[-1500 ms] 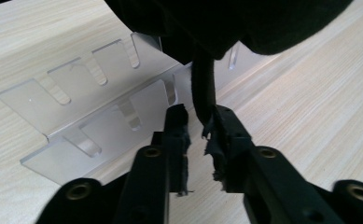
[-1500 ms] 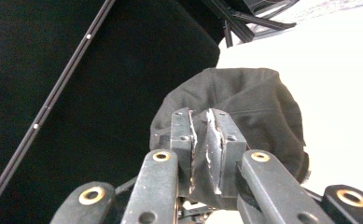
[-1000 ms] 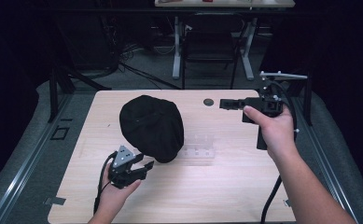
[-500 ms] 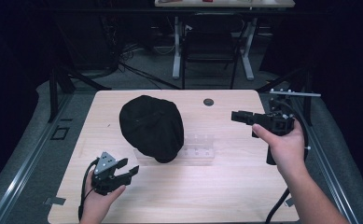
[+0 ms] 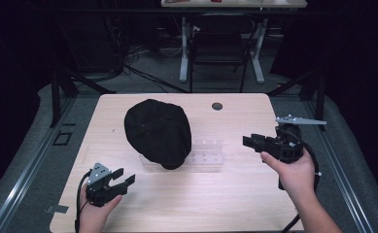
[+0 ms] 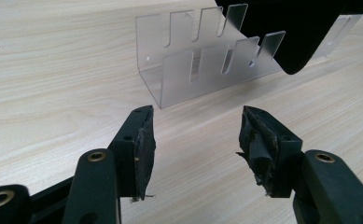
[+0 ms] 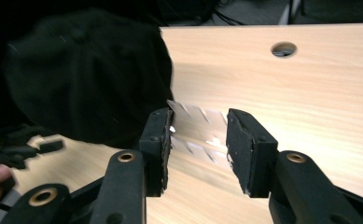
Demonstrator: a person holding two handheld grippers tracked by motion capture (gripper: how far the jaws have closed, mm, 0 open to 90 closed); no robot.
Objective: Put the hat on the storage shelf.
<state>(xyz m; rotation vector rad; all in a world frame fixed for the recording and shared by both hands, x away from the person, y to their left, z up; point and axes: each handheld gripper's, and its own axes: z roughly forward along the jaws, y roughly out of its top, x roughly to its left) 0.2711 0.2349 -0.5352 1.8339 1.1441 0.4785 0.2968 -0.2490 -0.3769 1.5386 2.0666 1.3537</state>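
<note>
A black cap rests over the left end of a clear slotted acrylic rack in the middle of the wooden table. My left gripper sits low near the front left, short of the cap, open and empty. In the left gripper view, its jaws face the rack and the cap's edge. My right gripper hovers at the right, pointing left at the rack. Its jaws have just been opening, with nothing between them, and frame the rack beside the cap.
A round hole lies in the tabletop at the back. Bare wood runs along the front and the right of the rack. Behind the table stand desk legs and a dark chair. Grey rails flank the table.
The left gripper drew back from the cap toward the front left. The right gripper sank and came nearer, and its jaws spread wider.
</note>
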